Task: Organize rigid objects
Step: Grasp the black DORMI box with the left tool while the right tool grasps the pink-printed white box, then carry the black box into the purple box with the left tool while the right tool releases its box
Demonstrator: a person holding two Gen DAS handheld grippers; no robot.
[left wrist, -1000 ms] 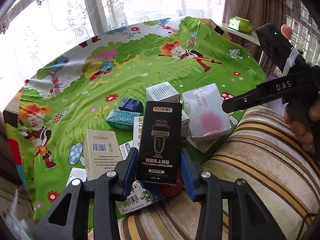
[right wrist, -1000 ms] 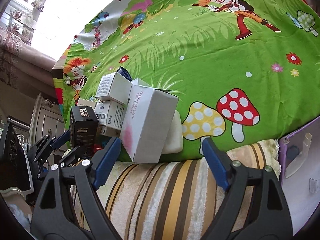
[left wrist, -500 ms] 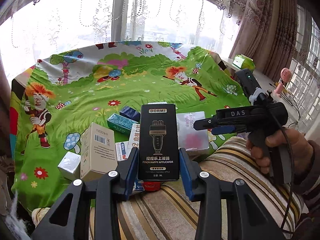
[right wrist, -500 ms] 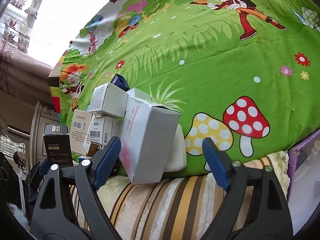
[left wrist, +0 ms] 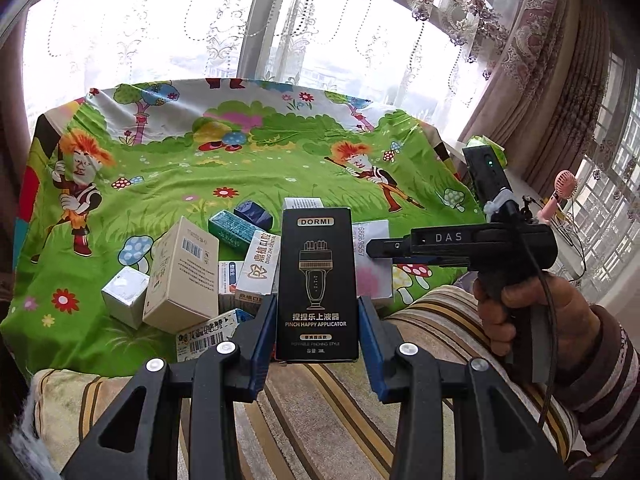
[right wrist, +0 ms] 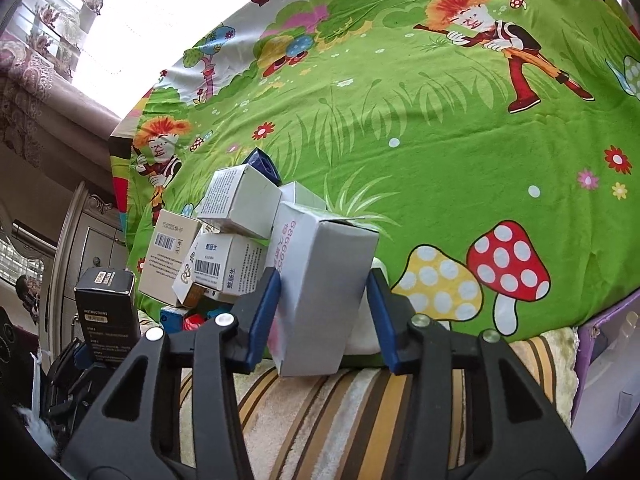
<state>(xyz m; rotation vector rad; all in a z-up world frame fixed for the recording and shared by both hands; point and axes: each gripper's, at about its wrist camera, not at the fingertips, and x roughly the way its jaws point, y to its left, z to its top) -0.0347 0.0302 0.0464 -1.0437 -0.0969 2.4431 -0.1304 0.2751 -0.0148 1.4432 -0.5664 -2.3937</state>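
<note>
Pressure matters: your right tongs [right wrist: 320, 316], just closing, clasp the white box [right wrist: 320, 296] at frame centre; left tongs [left wrist: 318, 334] grip the black carton [left wrist: 317, 280]; lift squarely.

This is a home, most likely a bedroom or living room. A wide window [left wrist: 320, 40] is hung with embroidered lace curtains [left wrist: 132, 40] and heavy patterned drapes [left wrist: 532, 80]. A bright green children's cartoon sheet [left wrist: 280, 168] with mushrooms and trees covers a broad soft surface, edged by a striped plush blanket [left wrist: 340, 420]. A carved cream cabinet [right wrist: 76, 248] stands at one side, and a small pink hand fan [left wrist: 564, 184] rests on the windowsill.
</note>
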